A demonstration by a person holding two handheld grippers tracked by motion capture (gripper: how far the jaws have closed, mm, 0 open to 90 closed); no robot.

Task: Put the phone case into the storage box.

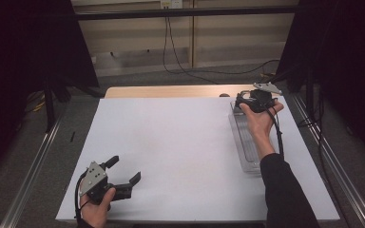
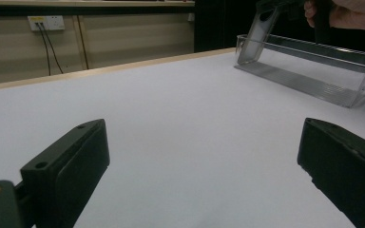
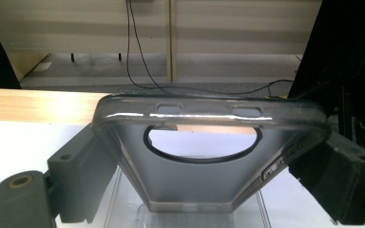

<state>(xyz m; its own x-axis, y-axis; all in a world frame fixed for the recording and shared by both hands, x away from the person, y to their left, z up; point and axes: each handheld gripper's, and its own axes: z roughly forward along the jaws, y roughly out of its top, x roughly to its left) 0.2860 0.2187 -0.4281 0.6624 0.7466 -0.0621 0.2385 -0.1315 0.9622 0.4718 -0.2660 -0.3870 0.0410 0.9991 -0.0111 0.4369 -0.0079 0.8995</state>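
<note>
A clear, smoky phone case (image 3: 195,183) with a round camera hole sits between the jaws of my right gripper (image 3: 209,166), which is shut on its two long sides. It hangs tilted at the far end of a long clear plastic tray (image 1: 248,145), at the table's right side. The left gripper view has the case (image 2: 259,33) leaning into the tray (image 2: 313,71) under the person's hand. My right gripper (image 1: 241,100) is at the back right. Near the front left corner my left gripper (image 1: 125,169) is wide open, holding nothing, jaws low over the white sheet (image 2: 195,118).
A white sheet (image 1: 171,142) covers the table, with a strip of bare wood (image 1: 166,91) along the far edge. Black cables (image 1: 180,66) run over the floor beyond, and a wall socket (image 2: 45,22) is behind. Metal rails (image 1: 33,166) flank the table.
</note>
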